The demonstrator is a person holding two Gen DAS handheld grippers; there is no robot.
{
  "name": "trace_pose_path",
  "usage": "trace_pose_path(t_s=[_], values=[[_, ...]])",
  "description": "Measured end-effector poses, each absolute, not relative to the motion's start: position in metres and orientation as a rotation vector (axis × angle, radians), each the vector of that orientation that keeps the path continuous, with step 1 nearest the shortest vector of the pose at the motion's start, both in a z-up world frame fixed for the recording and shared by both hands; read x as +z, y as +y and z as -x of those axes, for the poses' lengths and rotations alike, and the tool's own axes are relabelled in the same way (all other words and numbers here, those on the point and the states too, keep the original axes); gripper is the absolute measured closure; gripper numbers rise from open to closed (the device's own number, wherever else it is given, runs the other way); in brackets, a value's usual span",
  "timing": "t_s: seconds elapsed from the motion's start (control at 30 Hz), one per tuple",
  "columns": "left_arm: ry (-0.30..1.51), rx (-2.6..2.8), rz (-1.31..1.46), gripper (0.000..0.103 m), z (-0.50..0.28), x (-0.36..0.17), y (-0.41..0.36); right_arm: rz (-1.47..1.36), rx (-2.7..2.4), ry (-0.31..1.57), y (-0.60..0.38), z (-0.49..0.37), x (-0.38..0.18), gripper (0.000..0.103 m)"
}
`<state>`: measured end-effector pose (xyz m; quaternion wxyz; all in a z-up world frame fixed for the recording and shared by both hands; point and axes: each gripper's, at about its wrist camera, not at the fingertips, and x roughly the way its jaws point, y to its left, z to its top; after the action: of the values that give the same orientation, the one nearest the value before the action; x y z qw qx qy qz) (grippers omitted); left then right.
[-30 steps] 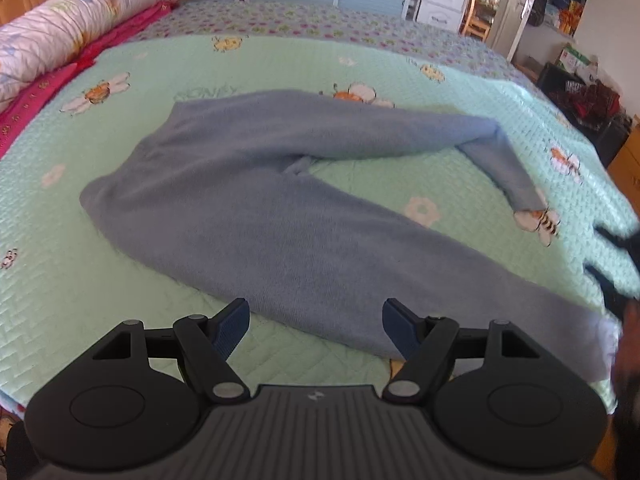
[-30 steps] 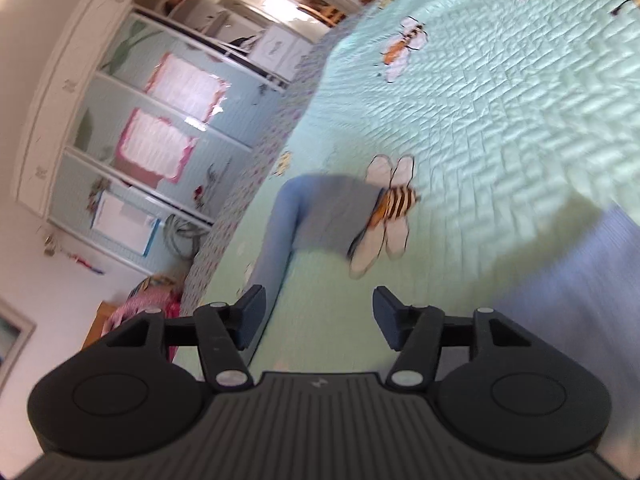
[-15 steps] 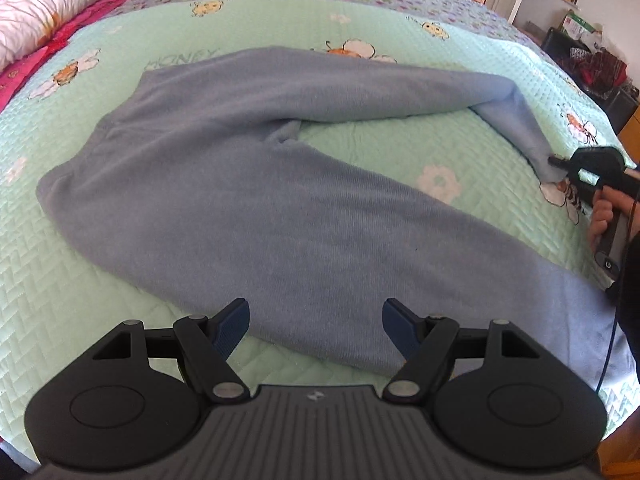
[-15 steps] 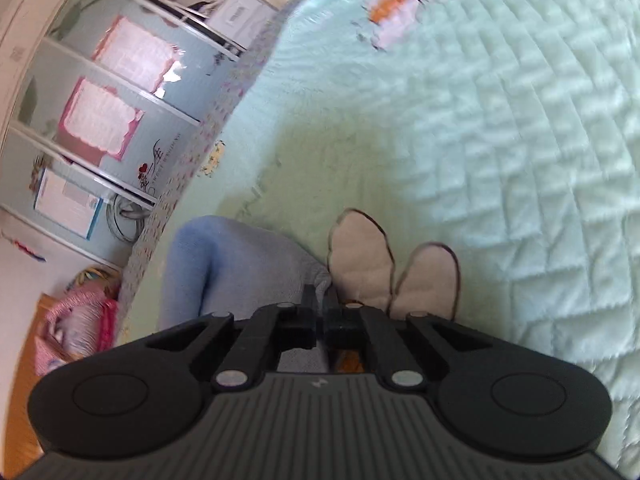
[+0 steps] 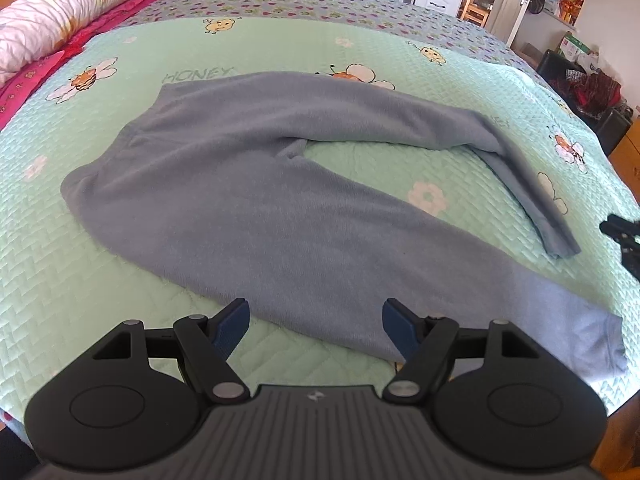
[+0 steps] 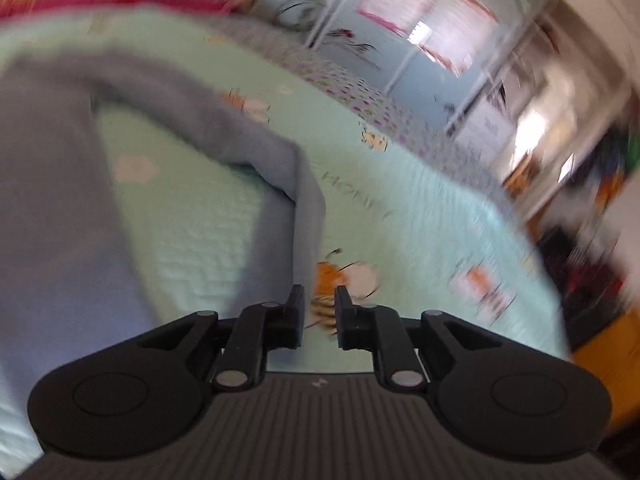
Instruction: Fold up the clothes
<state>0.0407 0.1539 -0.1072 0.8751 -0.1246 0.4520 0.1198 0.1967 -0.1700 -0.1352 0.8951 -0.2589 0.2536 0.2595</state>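
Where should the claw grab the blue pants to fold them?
Probably at the cuff of the far leg of the blue pants. That leg bends crooked toward the bed's edge, and its thin, flat end lies free on the green bee quilt. Come in low from the right, where the right gripper, jaws opening and empty, already is.

Right gripper (image 6: 319, 314): jaws narrowly parted, opening, nothing between. Blue-grey trousers (image 6: 60, 208) on mint quilted bedspread (image 6: 420, 208); one leg (image 6: 306, 216) bent toward gripper. View motion-blurred.
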Motion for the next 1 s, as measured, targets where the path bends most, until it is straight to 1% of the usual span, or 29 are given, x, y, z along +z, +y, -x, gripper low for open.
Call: trace_pose_path(t_s=[0.07,0.13,0.17,0.2,0.23,0.3,0.4,0.47,0.5,0.53,0.6,0.67,0.73,0.83,0.9,0.97,1.0], values=[[0.948,0.248,0.248,0.027,-0.039,-0.106,0.151,0.17,0.538,0.588,-0.201,-0.2,-0.133,0.082],[0.952,0.248,0.242,0.027,-0.038,-0.106,0.149,-0.075,0.494,0.631,-0.219,-0.204,-0.141,0.079],[0.954,0.249,0.24,0.027,-0.038,-0.106,0.148,-0.133,0.473,0.628,-0.22,-0.202,-0.147,0.077],[0.957,0.25,0.24,0.027,-0.037,-0.106,0.148,-0.187,0.451,0.623,-0.22,-0.2,-0.152,0.067],[0.96,0.252,0.241,0.027,-0.037,-0.106,0.148,-0.202,0.431,0.635,-0.217,-0.202,-0.16,0.053],[0.97,0.256,0.242,0.027,-0.036,-0.109,0.149,-0.197,0.384,0.675,-0.209,-0.209,-0.176,0.043],[0.995,0.266,0.247,0.027,-0.038,-0.115,0.152,-0.244,0.296,0.748,-0.202,-0.233,-0.197,0.043],[1.013,0.27,0.25,0.027,-0.039,-0.119,0.153,-0.361,0.301,0.764,-0.207,-0.244,-0.21,0.047],[1.019,0.271,0.25,0.027,-0.04,-0.121,0.153,-0.399,0.302,0.77,-0.206,-0.247,-0.214,0.063],[1.023,0.271,0.25,0.027,-0.04,-0.122,0.153,-0.407,0.296,0.78,-0.204,-0.253,-0.217,0.096],[1.023,0.271,0.244,0.027,-0.039,-0.122,0.154,-0.365,0.267,0.779,-0.198,-0.262,-0.217,0.097],[1.019,0.272,0.237,0.027,-0.038,-0.12,0.154,-0.283,0.256,0.684,-0.194,-0.266,-0.196,0.097],[1.014,0.279,0.243,0.027,-0.037,-0.119,0.157,-0.124,0.276,0.525,-0.185,-0.258,-0.158,0.097],[1.007,0.286,0.263,0.027,-0.034,-0.118,0.16,0.311,0.327,0.222,-0.154,-0.22,-0.102,0.097],[1.0,0.28,0.273,0.027,-0.032,-0.116,0.16,0.566,0.364,0.074,-0.137,-0.188,-0.08,0.097],[0.998,0.271,0.281,0.027,-0.031,-0.116,0.159,0.474,0.449,0.116,-0.144,-0.174,-0.054,0.097],[0.998,0.265,0.284,0.027,-0.03,-0.115,0.158,0.37,0.462,0.159,-0.152,-0.175,-0.047,0.097]])
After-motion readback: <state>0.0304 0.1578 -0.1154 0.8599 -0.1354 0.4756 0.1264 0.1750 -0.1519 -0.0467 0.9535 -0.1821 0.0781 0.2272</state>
